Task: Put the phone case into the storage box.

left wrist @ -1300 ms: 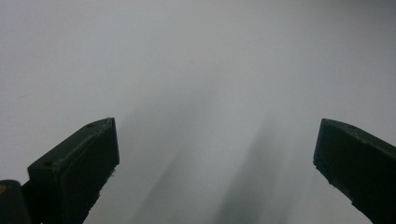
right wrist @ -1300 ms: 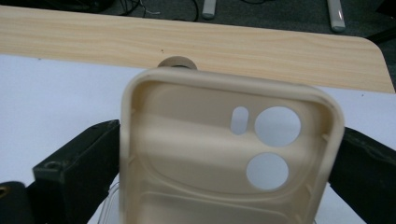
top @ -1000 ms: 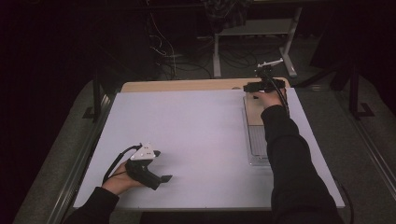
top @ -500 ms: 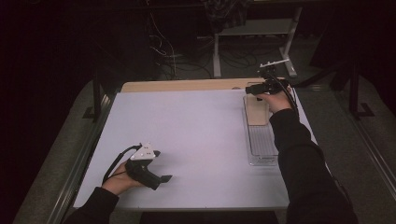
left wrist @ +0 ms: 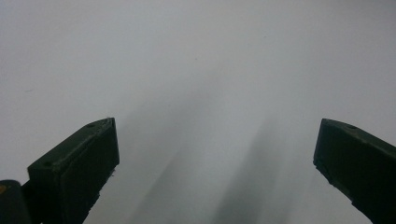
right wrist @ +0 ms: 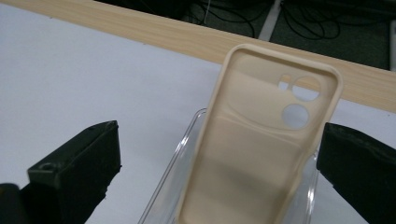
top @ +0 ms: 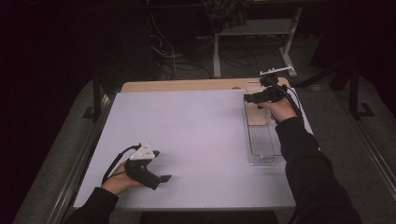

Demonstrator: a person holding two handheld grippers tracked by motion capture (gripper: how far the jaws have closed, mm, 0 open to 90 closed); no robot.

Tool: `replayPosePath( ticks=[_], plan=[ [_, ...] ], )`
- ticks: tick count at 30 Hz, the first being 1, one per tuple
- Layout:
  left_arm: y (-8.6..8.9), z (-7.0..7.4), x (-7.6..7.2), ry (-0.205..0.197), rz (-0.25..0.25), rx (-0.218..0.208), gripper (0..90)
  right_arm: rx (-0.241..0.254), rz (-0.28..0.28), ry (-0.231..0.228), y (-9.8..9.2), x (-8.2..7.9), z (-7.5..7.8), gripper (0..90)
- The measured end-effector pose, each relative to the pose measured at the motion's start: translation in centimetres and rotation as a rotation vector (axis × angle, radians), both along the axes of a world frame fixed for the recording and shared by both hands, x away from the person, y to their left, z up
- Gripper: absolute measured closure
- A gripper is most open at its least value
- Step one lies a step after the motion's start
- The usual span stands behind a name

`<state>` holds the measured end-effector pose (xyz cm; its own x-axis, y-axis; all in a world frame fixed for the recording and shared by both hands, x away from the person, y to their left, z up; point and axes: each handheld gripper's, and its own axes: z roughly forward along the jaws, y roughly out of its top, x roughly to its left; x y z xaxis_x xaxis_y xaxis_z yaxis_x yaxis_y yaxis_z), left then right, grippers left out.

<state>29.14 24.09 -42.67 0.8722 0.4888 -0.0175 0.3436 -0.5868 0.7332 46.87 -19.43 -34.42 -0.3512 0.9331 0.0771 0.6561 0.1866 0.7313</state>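
Note:
A beige phone case (right wrist: 261, 140) leans in the far end of a clear plastic tray (top: 263, 140), its inside face and camera holes toward me; in the high view the phone case (top: 256, 114) shows as a tan patch. My right gripper (top: 246, 98) hovers over the tray's far end, jaws wide apart. In the right gripper view the right gripper (right wrist: 219, 163) frames the case without touching it. My left gripper (top: 164, 179) rests low on the white sheet at the near left, open. The left gripper (left wrist: 215, 158) faces bare white surface.
A white sheet (top: 196, 140) covers most of the wooden table (top: 187, 85), whose far edge shows beyond it. Cables and a metal stand (top: 252, 42) lie on the dark floor behind. The clear tray runs lengthwise along the sheet's right side.
My right gripper has moved a little farther and higher over the tray's far end. The left hand and its gripper have stayed put.

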Motion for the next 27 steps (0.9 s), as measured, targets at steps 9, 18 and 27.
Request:
replayPosePath(
  ticks=[9, 18, 27],
  plan=[
    [-0.1, -0.1, -0.1, 0.011, 0.014, -0.015, 0.0, 0.027, 0.053, -0.022, -0.1, -1.6, -0.3, 0.0],
    [-0.2, -0.1, -0.1, 0.009, 0.008, -0.007, 0.0, 0.053, 0.094, -0.042, 0.0, -3.2, -0.9, 0.0],
    [-0.2, -0.2, 0.0, 0.011, 0.009, -0.009, 0.0, 0.07, 0.138, -0.054, 0.3, -4.7, -1.4, 0.0]
  ],
)
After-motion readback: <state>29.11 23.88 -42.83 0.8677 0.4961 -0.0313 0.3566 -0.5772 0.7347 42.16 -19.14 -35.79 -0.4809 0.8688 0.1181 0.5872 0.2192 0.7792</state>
